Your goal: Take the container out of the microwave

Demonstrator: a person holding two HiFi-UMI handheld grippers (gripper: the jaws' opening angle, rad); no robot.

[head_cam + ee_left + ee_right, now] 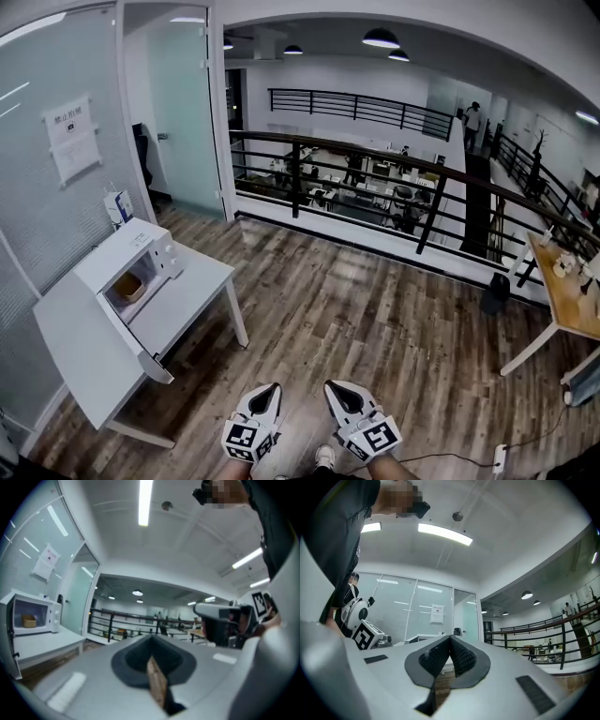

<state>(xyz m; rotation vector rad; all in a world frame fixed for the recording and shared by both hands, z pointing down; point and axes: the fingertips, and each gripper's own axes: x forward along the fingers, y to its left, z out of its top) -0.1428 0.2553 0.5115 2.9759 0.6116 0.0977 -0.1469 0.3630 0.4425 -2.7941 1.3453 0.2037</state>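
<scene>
A white microwave (127, 267) stands on a white table (192, 295) at the left, with its door (141, 342) swung open. Inside it sits a small brownish container (128, 287), which the left gripper view also shows (29, 620) in the microwave (35, 616) far off at the left. Low in the head view, both grippers are held over the wooden floor, well to the right of the table. My left gripper (266, 394) (151, 639) is shut with nothing in it. My right gripper (336, 392) (450, 637) has its tips together and holds nothing.
A glass wall with a paper notice (73, 136) and a glass door (183, 112) stand behind the table. A dark railing (375, 159) curves across the back over a lower floor. At the right are a wooden table (562, 291) and a dark bin (494, 292).
</scene>
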